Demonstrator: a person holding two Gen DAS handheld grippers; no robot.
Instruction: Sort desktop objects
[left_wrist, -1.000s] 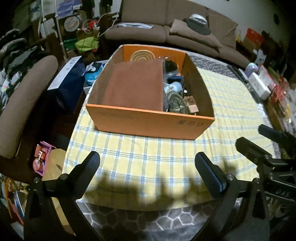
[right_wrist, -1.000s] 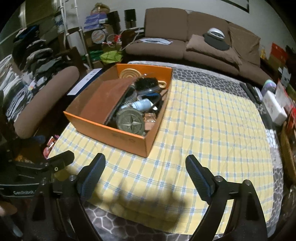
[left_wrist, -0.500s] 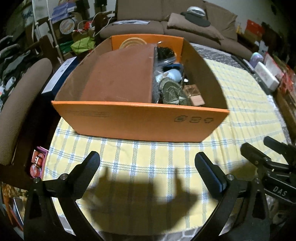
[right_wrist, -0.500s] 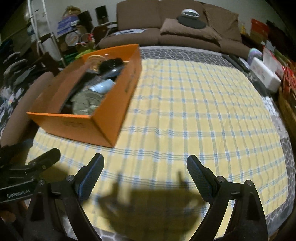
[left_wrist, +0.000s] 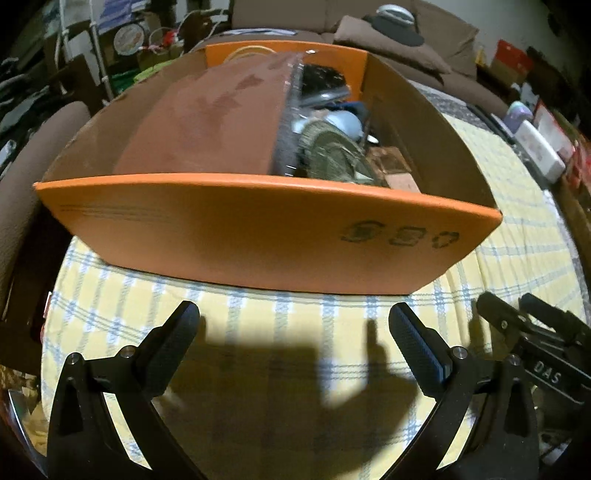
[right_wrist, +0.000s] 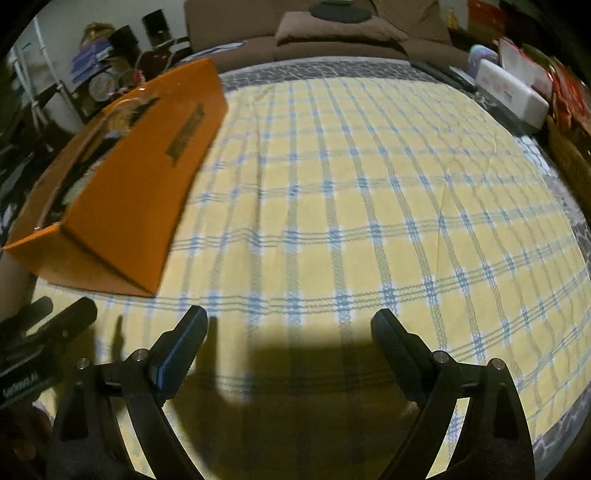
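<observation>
Yellow checked cloth (right_wrist: 369, 206) covers the bench where we work, with a brown sofa (right_wrist: 332, 33) across the top of the frame behind it. Our left gripper (left_wrist: 293, 325) hangs low over the cloth with its fingers spread wide and nothing between them, facing the near wall of the orange box (left_wrist: 266, 236), which fills the middle of the left wrist view. Inside it we see a brown flap (left_wrist: 210, 122) on the left and a jumble of small objects (left_wrist: 332, 147) to the right. Our right gripper (right_wrist: 290, 325) is likewise wide apart and empty, over bare cloth, the box lying at the left of its frame.
</observation>
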